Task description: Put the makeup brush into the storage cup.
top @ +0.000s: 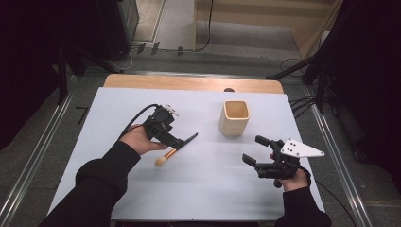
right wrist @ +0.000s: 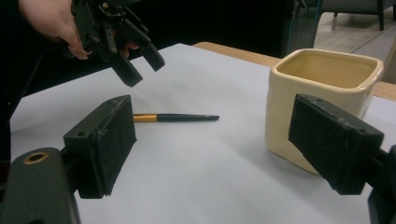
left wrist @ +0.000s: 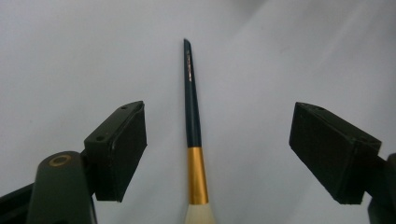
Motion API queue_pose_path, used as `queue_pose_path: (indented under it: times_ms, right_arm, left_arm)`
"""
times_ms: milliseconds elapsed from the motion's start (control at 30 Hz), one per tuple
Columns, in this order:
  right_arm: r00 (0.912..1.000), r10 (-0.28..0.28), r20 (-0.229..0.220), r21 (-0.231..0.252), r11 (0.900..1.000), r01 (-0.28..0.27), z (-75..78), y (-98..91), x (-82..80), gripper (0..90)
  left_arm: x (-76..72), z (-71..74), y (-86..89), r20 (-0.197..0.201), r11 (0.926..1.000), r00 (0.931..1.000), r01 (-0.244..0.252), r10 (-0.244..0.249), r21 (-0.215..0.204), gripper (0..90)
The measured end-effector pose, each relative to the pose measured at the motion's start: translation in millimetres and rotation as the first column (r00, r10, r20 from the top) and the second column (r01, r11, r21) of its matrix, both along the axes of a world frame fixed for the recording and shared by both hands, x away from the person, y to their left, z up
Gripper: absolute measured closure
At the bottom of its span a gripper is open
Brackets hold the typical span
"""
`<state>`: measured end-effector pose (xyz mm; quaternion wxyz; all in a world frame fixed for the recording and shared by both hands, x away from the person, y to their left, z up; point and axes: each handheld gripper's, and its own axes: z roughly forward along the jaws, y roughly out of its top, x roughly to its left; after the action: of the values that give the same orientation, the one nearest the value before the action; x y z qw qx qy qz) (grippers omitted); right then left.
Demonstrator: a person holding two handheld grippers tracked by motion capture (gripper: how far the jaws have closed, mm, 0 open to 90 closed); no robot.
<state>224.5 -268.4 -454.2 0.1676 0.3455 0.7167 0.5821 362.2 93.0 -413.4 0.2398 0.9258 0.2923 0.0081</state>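
A white sheet covers most of the bench, whose wooden far edge shows beyond it. On the sheet's right half stands a cream square cup, upright and open-topped, well apart from the brush and with bare sheet between them.

The right tool is held low over the sheet's right side, near the cup's front, its jaws spread wide with nothing between them; in the right gripper view the cup sits just behind its right jaw.

The left tool hovers over the brush, tilted down, jaws spread apart on either side of the handle and not touching it.

The brush lies flat on the sheet left of centre: pale bristle head toward the person, gold ferrule, dark handle pointing toward the cup. Nothing lies across it.
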Motion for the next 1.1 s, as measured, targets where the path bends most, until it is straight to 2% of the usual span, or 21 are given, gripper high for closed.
queue_pose_path:
  times_ms: [33,67,133,167,200,233,300,333,367,400,433,467,600,633,700,833,933,1033,1100]
  right_arm:
    - [1.0000,0.001,0.000,-0.003,1.0000,-0.001,0.0,0.1,0.1,15.5]
    - [1.0000,0.001,0.000,-0.003,1.0000,-0.001,0.0,0.1,0.1,15.5]
    - [1.0000,0.002,-0.002,-0.003,1.0000,-0.002,0.2,0.0,-0.3,15.5]
    - [1.0000,0.001,-0.003,-0.003,1.0000,-0.001,0.2,-0.1,-0.5,15.5]
    - [1.0000,0.002,-0.002,-0.003,1.0000,-0.002,0.2,-0.3,-0.4,15.5]
    - [1.0000,0.000,-0.003,-0.002,1.0000,0.000,0.2,-0.5,-0.5,15.5]
    - [1.0000,0.000,-0.003,-0.003,1.0000,0.000,0.1,-0.7,-0.5,15.5]
    - [1.0000,-0.002,-0.005,-0.003,1.0000,0.001,0.1,-0.8,-0.6,15.5]
    - [1.0000,-0.001,-0.004,0.000,1.0000,0.001,0.1,-0.8,-0.3,15.6]
    - [1.0000,-0.001,-0.005,0.001,1.0000,0.001,-0.1,-0.6,0.1,15.6]
    - [1.0000,0.000,-0.004,0.000,1.0000,0.000,-0.2,-0.4,0.4,15.6]
    - [1.0000,0.001,-0.003,-0.003,1.0000,-0.001,-0.2,-0.2,0.6,15.6]
    - [1.0000,0.003,-0.003,-0.004,1.0000,-0.003,0.0,0.0,0.3,15.6]
    - [1.0000,0.000,-0.003,-0.002,1.0000,0.000,0.0,-0.3,0.2,15.6]
    - [1.0000,-0.001,-0.002,-0.001,1.0000,0.001,0.0,-0.6,0.3,15.6]
    - [1.0000,-0.002,-0.005,-0.001,1.0000,0.002,-0.1,-0.5,0.4,15.6]
    - [1.0000,-0.001,-0.004,-0.003,1.0000,0.001,-0.2,-0.3,0.6,15.6]
    - [1.0000,0.000,-0.004,-0.003,1.0000,0.000,0.0,-0.3,0.3,15.6]
    - [1.0000,0.002,-0.003,-0.002,1.0000,-0.002,0.1,-0.3,0.0,15.6]
  left_arm:
    - [-0.7,-3.1,-7.4,-0.018,0.9970,0.9997,0.014,-0.013,0.075,18.8]
    - [-0.7,-3.1,-7.4,-0.018,0.9970,0.9997,0.014,-0.013,0.075,18.2]
    - [-0.5,-5.7,-13.0,-0.036,0.9925,0.9992,0.022,-0.018,0.120,18.0]
    - [0.9,-8.7,-16.7,-0.070,0.9890,0.9975,0.014,-0.004,0.147,17.8]
    - [1.9,-9.9,-17.7,-0.086,0.9855,0.9963,0.020,-0.006,0.168,17.7]
    - [1.9,-9.9,-17.7,-0.086,0.9855,0.9963,0.020,-0.006,0.168,17.6]
    - [3.9,-11.6,-18.9,-0.100,0.9773,0.9950,0.031,-0.010,0.210,18.3]
    - [3.9,-11.6,-18.9,-0.100,0.9773,0.9950,0.031,-0.010,0.210,18.8]
    - [5.6,-12.0,-19.2,-0.125,0.9709,0.9921,0.030,0.000,0.237,19.3]
    - [5.6,-12.0,-19.2,-0.125,0.9709,0.9921,0.030,0.000,0.237,19.4]
    - [6.8,-13.7,-20.3,-0.148,0.9606,0.9890,0.033,0.009,0.276,19.6]
    - [6.6,-14.7,-21.1,-0.152,0.9552,0.9884,0.038,0.007,0.294,19.8]
    - [6.4,-17.8,-21.4,-0.151,0.9520,0.9884,0.058,-0.012,0.301,20.5]
    - [6.3,-20.8,-20.9,-0.146,0.9469,0.9891,0.060,-0.014,0.316,20.9]
    - [6.4,-22.1,-20.7,-0.147,0.9454,0.9890,0.061,-0.014,0.320,21.1]
    - [6.7,-26.8,-20.6,-0.150,0.9377,0.9886,0.067,-0.016,0.341,21.6]
    - [6.8,-30.4,-21.4,-0.136,0.9354,0.9906,0.059,-0.012,0.349,21.9]
    - [6.9,-35.1,-21.8,-0.131,0.9384,0.9914,0.052,-0.008,0.342,23.1]
    - [6.6,-39.4,-22.1,-0.132,0.9366,0.9913,0.046,0.000,0.347,23.9]
